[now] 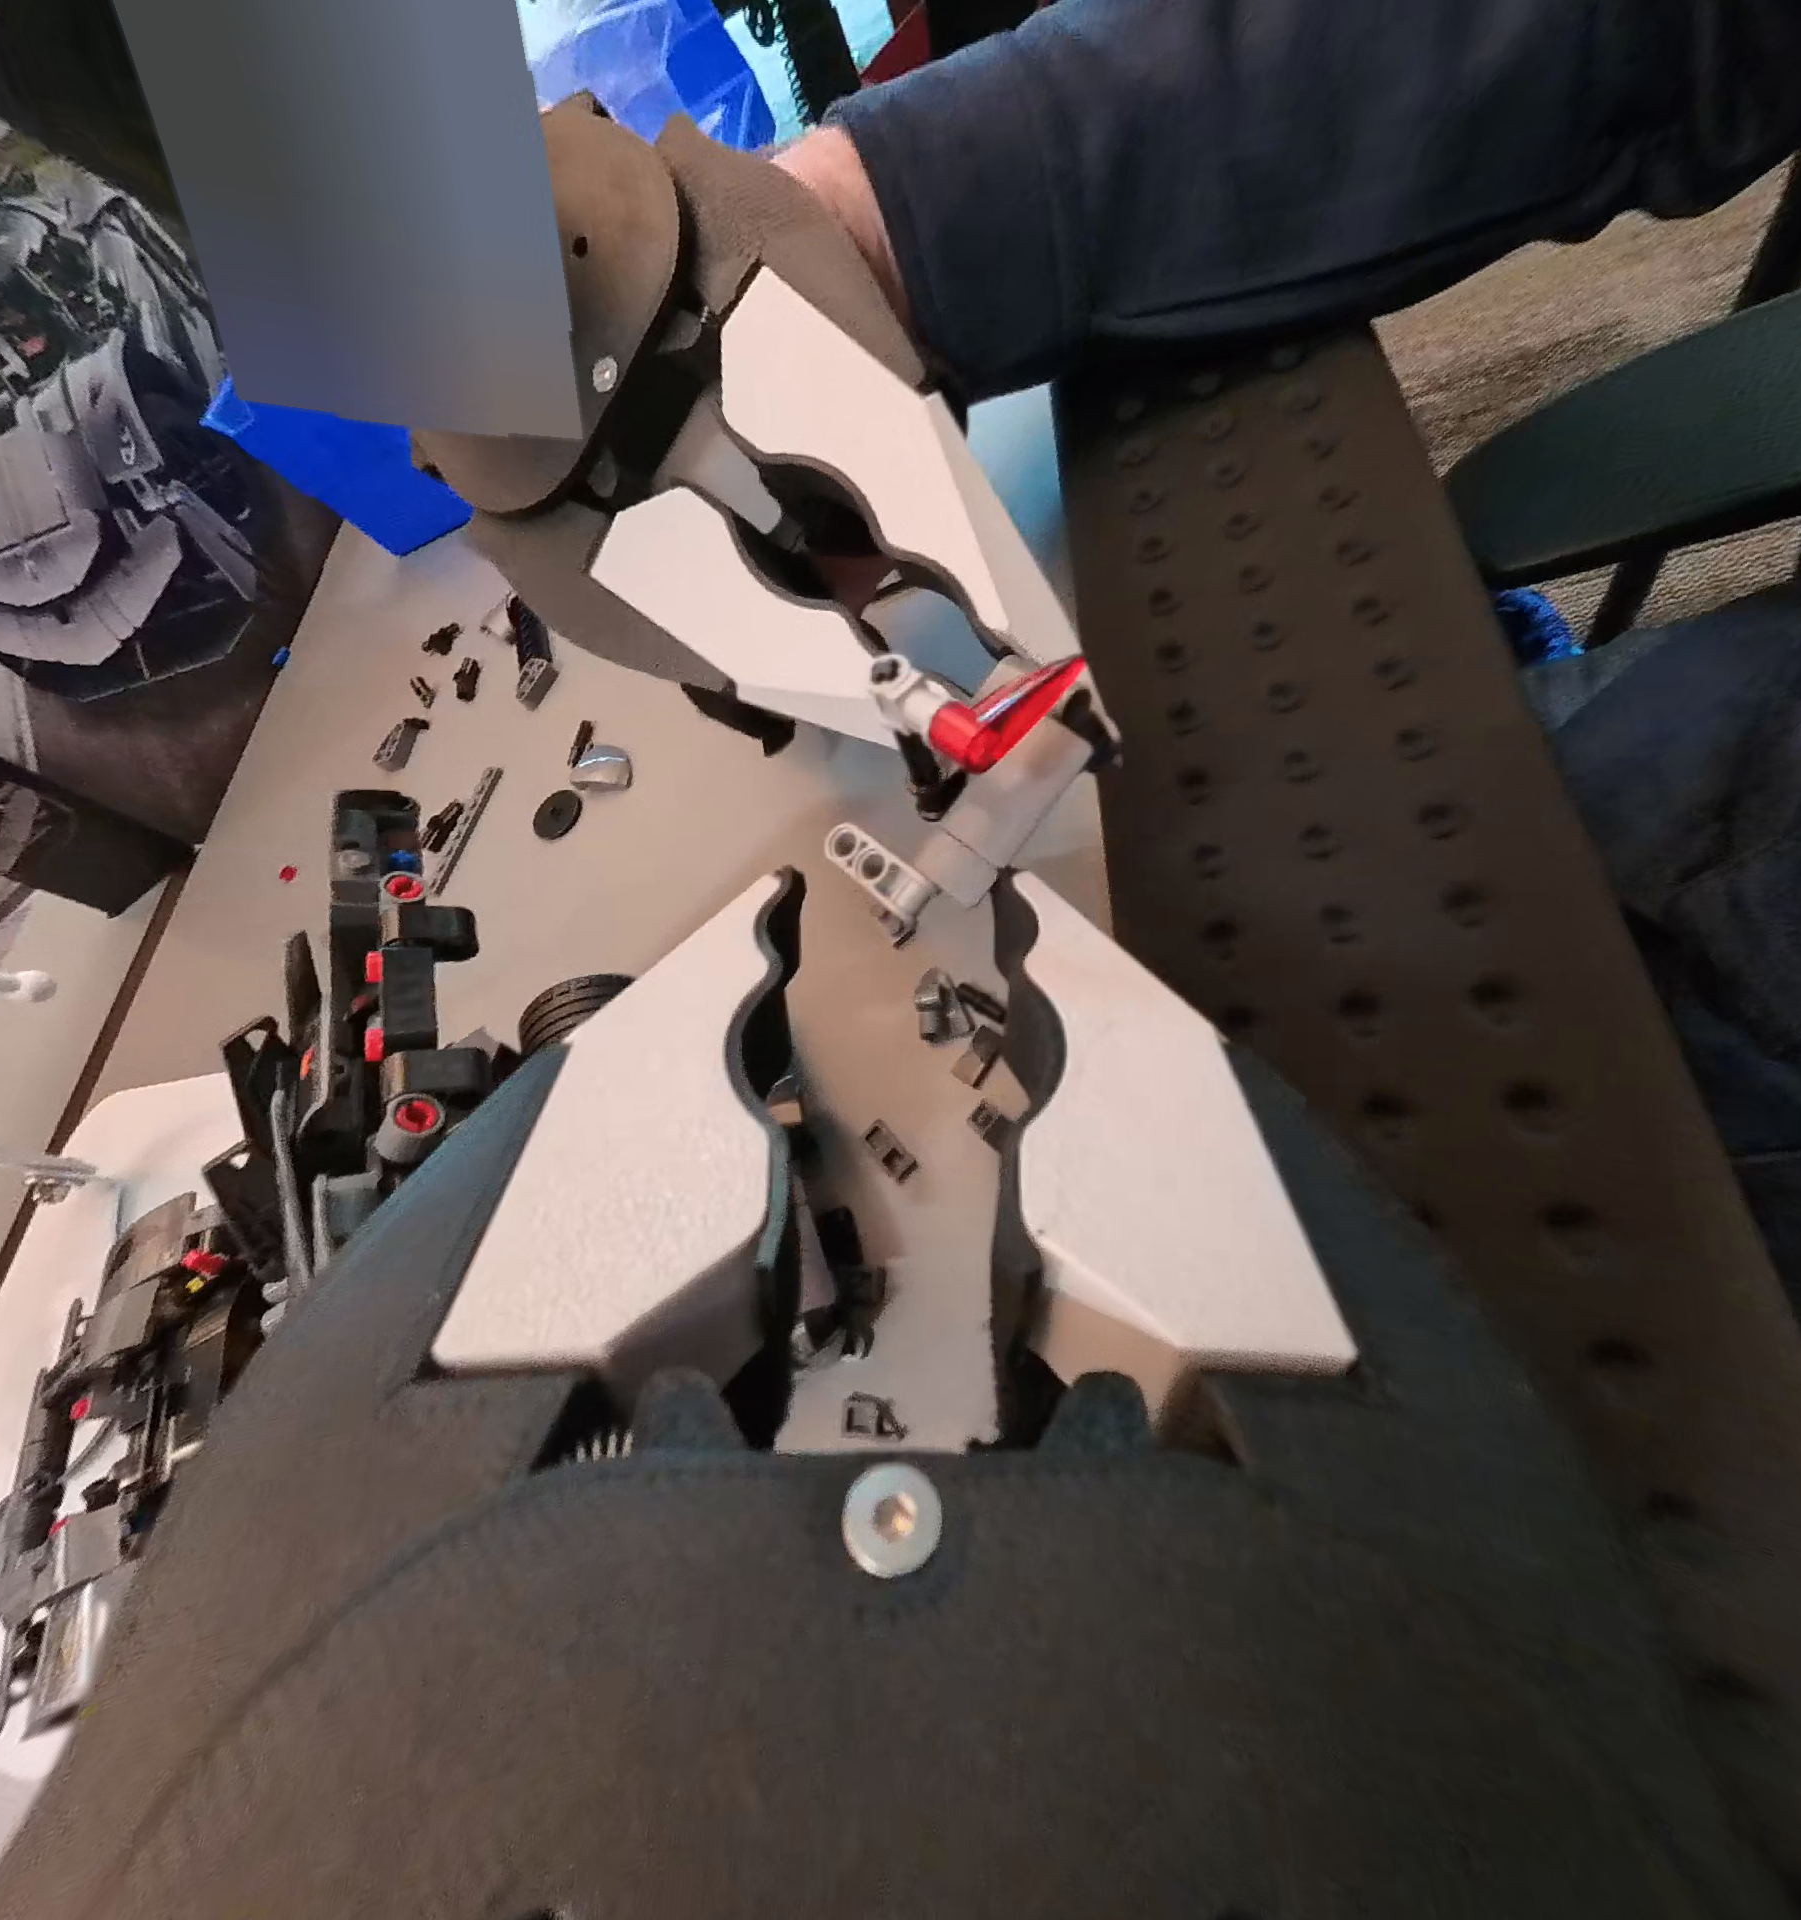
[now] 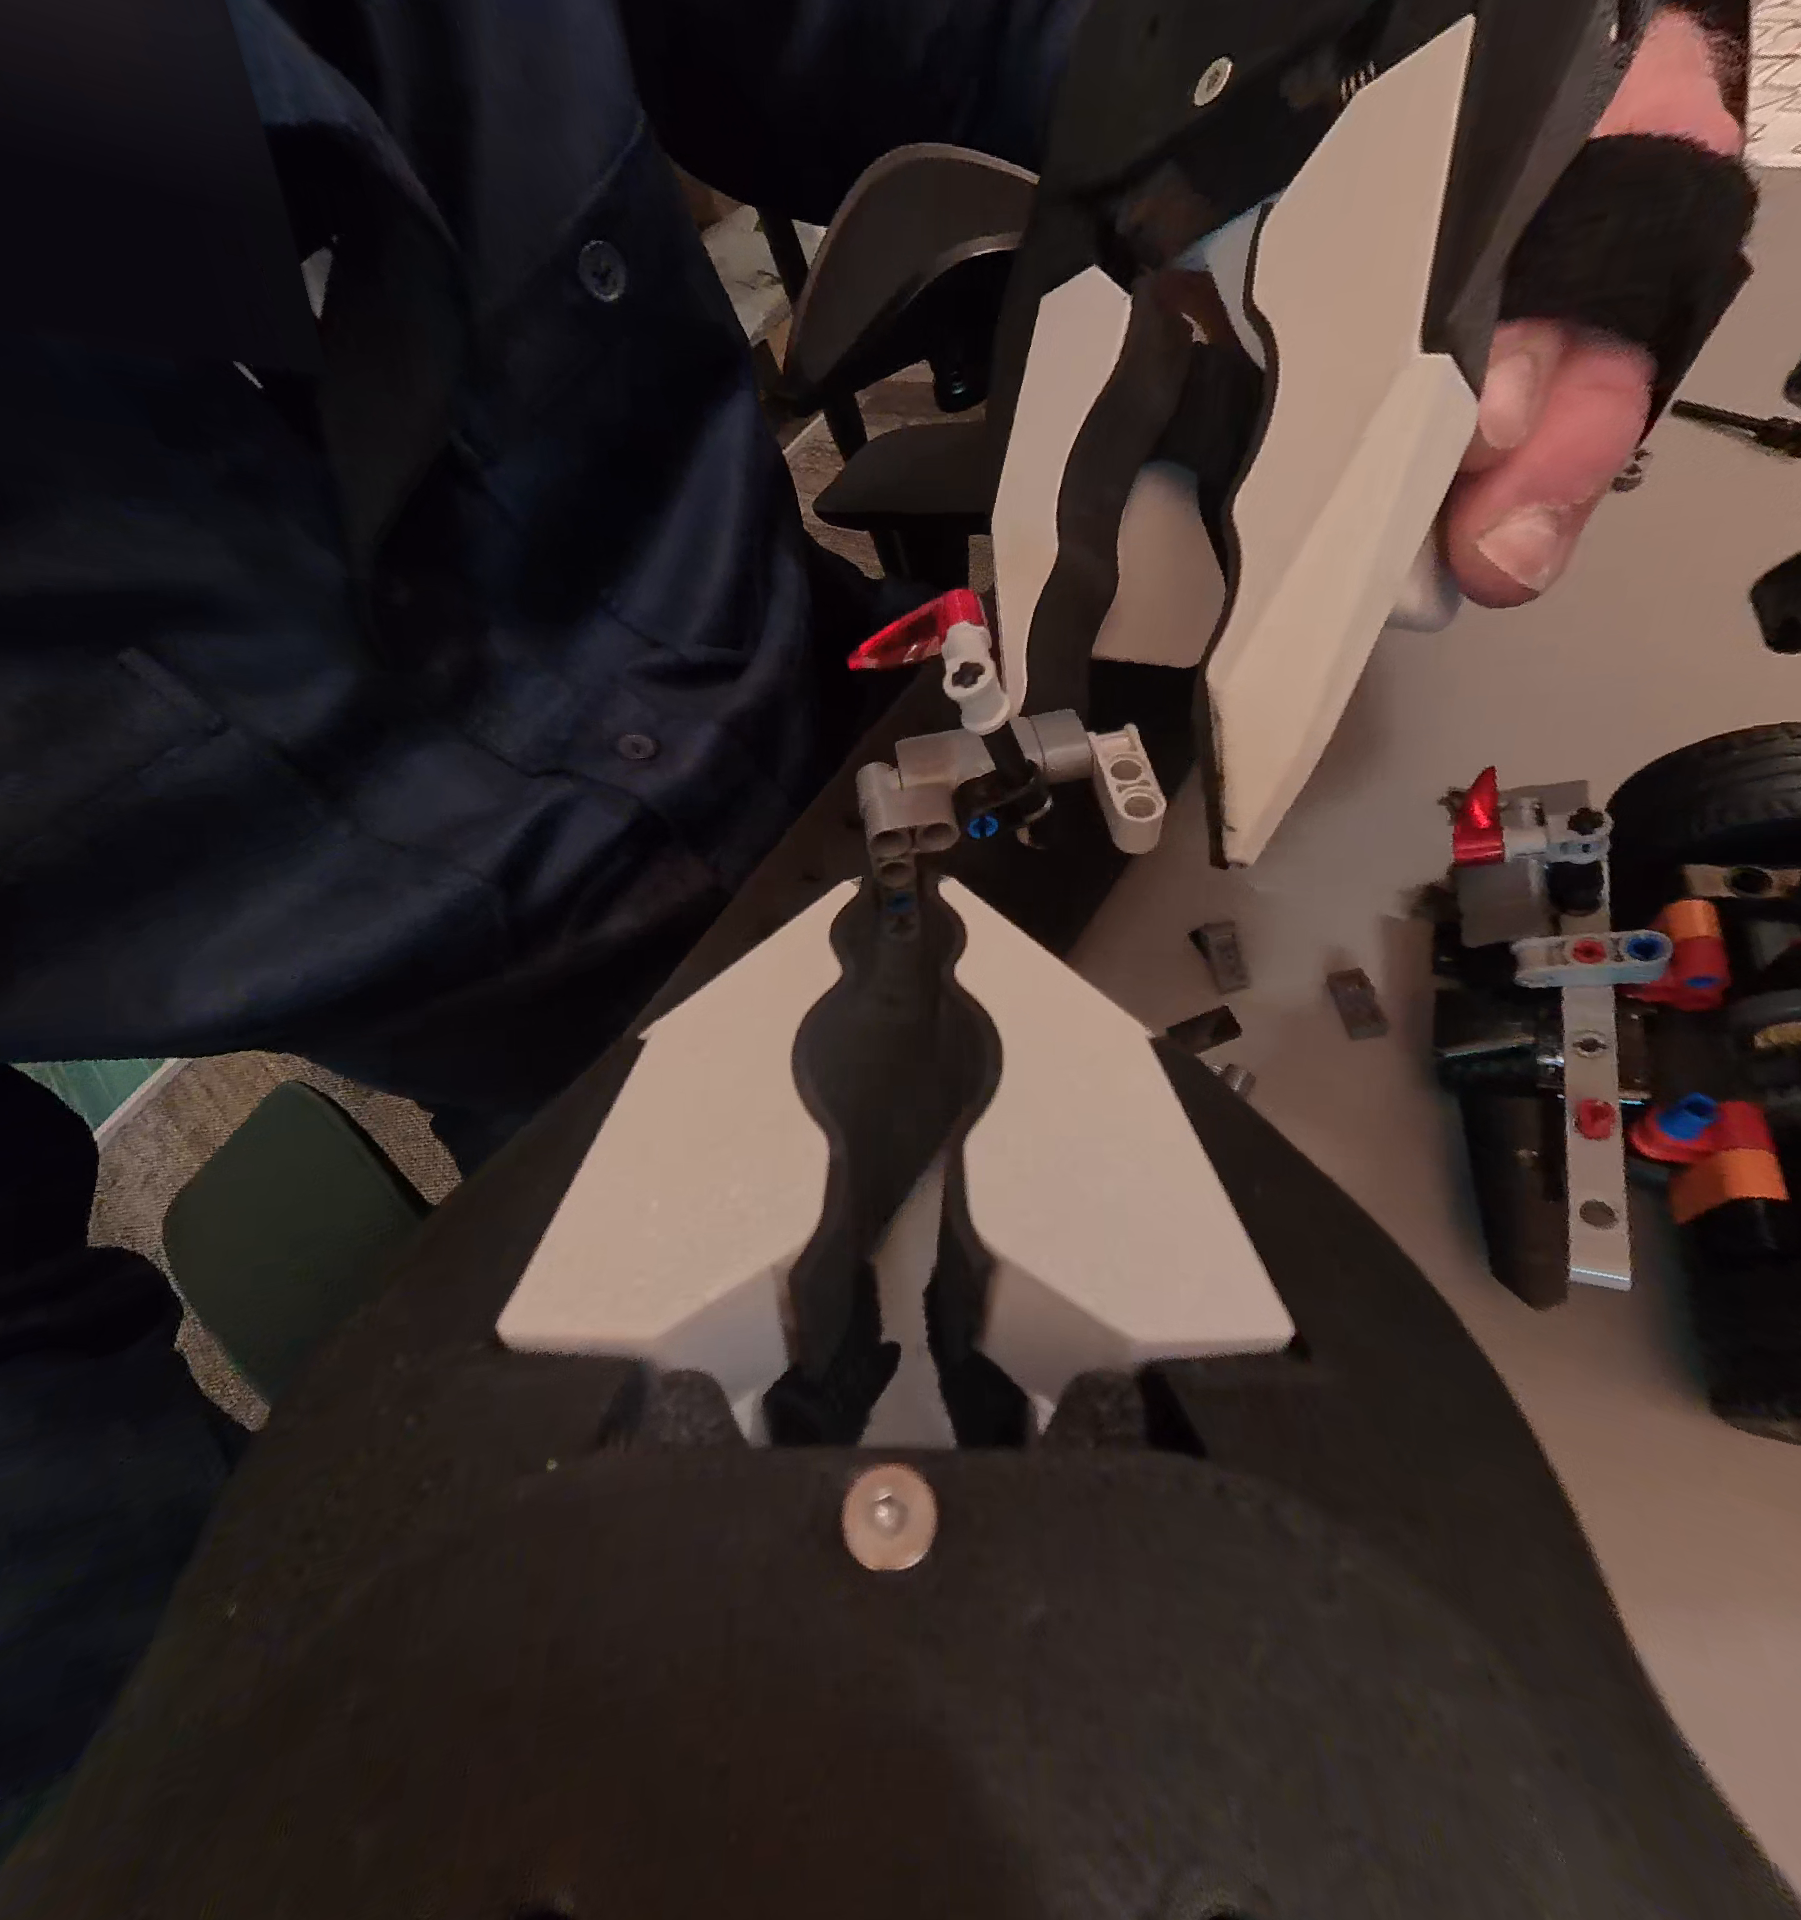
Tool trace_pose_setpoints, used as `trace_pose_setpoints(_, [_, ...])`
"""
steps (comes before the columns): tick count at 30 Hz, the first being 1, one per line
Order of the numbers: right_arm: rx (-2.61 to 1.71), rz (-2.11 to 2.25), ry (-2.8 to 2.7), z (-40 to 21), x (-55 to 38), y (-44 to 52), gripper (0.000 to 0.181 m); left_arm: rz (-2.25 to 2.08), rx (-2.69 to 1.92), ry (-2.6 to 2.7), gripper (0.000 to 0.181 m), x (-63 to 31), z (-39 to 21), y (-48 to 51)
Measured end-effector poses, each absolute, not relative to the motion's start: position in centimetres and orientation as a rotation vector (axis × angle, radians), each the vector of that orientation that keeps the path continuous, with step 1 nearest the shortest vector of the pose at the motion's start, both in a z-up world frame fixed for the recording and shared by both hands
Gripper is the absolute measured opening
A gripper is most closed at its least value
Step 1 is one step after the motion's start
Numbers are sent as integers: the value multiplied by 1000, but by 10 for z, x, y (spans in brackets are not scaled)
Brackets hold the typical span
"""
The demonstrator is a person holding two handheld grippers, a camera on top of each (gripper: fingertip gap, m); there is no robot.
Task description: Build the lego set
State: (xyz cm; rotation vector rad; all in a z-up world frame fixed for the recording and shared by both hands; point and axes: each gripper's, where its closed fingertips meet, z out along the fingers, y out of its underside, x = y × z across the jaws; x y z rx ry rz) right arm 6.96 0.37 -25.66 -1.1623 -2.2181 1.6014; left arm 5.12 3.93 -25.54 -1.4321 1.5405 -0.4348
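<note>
My right gripper (image 2: 903, 883) is shut on the lower stem of a small grey lego assembly (image 2: 963, 764), which carries a clear red piece (image 2: 911, 634) and a white connector on top. It holds the assembly in the air over the table's edge. The assembly also shows in the left wrist view (image 1: 1010, 800), in my right gripper (image 1: 1078, 727). My left gripper (image 1: 901, 899) is open and empty, its tips close to the assembly's grey beam end. In the right wrist view the left gripper (image 2: 1124, 790) comes in from above with its jaws wide apart around the assembly's right side.
A partly built black vehicle model (image 1: 397, 1039) lies on the white table (image 1: 688, 831); it also shows in the right wrist view (image 2: 1592, 1039) beside a black tyre (image 2: 1758, 790). Several small loose pieces (image 1: 584, 774) are scattered about. A perforated chair back (image 1: 1343, 831) stands at the table's edge. Left tips to right tips: about 4 centimetres.
</note>
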Motion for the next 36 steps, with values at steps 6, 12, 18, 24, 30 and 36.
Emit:
trace_pose_setpoints(6, [-1166,1630,-2247,-259,71,-1,5,-574,-1422,1567,39,59,-255,24])
trace_pose_setpoints(12, [-1212,1644,-2216,-260,68,5,6,-578,-1447,1545,36,56,-255,29])
trace_pose_setpoints(18, [-1289,1649,-2132,-258,63,19,8,-577,-1510,1472,34,50,-252,41])
trace_pose_setpoints(24, [-1294,1651,-2058,-251,59,27,10,-568,-1551,1411,7,43,-251,52])
trace_pose_setpoints(30, [-1336,1660,-2065,-255,60,29,7,-509,-1541,1419,7,42,-251,53])
trace_pose_setpoints(36, [-1386,1652,-2040,-256,62,35,15,-409,-1533,1430,7,39,-252,58])
